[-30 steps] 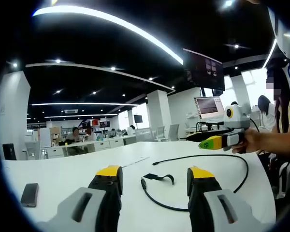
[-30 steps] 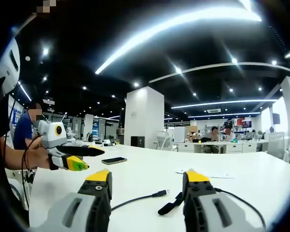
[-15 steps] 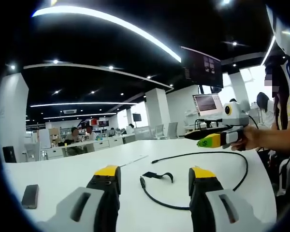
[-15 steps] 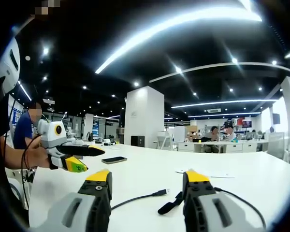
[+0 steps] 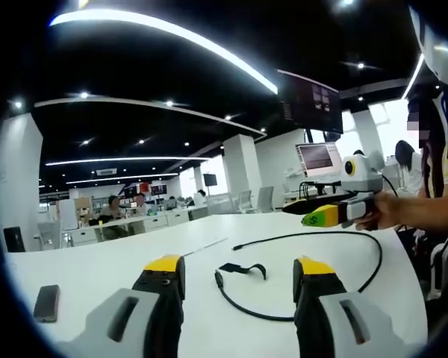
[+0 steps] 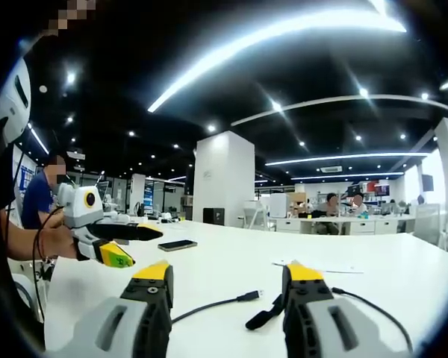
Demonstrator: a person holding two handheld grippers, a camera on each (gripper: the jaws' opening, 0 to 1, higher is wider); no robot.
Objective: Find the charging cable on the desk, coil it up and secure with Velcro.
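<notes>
A black charging cable [image 5: 375, 257] lies in a loose open loop on the white desk [image 5: 104, 265]. Its black Velcro strap [image 5: 240, 268] sits near one plug end [image 5: 219, 280]. My left gripper [image 5: 240, 264] hovers open over the near desk, with the strap and plug end ahead between its jaws. In the right gripper view the cable [image 6: 209, 306] and strap [image 6: 262, 318] lie between the open jaws of my right gripper [image 6: 228, 271]. Each gripper also appears in the other's view, held by a hand: the right gripper [image 5: 330, 214] above the loop's far side, the left gripper [image 6: 108, 240] at the desk's edge.
A dark phone [image 5: 45, 302] lies on the desk to the left, seen as a phone [image 6: 177, 245] in the right gripper view. A sheet of paper [image 6: 317, 266] lies further out. People sit at desks [image 6: 336, 216] in the office behind.
Both views have drifted only slightly. The cable and strap lie where they were, and both grippers stay open.
</notes>
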